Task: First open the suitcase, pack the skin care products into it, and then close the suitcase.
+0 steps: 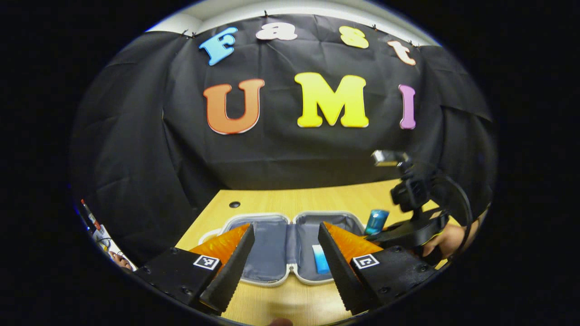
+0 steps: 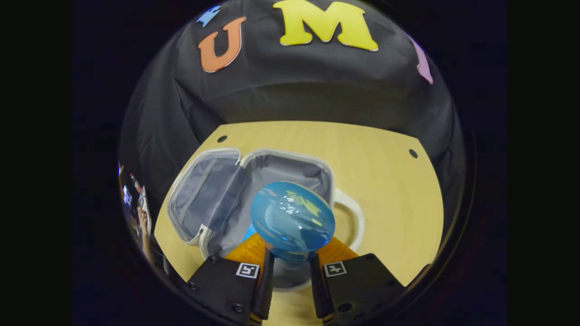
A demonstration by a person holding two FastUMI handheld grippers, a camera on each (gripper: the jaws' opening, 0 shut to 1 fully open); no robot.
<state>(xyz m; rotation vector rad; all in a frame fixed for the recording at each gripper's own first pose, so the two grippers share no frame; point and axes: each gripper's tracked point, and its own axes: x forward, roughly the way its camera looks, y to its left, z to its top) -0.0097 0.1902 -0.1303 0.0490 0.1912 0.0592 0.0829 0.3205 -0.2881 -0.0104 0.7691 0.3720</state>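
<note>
Recording booth: black cloth wall (image 1: 136, 149), wooden table (image 2: 371, 181).

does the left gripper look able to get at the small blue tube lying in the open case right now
Probably yes. The left gripper has its jaws open and faces the open suitcase, with the blue tube lying uncovered in its right half. The right gripper, holding a blue bottle, stands off to the side.

So we've got the suitcase (image 1: 272, 246) lying wide open and flat on the wooden table, really more of a small zip case: grey fabric lining, pale trim round the rim, a white handle loop sticking out one side. One small blue-and-white tube (image 1: 321, 259) lies inside one half. We also see a translucent blue bottle (image 2: 292, 222) with a rounded shiny top, upright and held over the case's edge.
</note>
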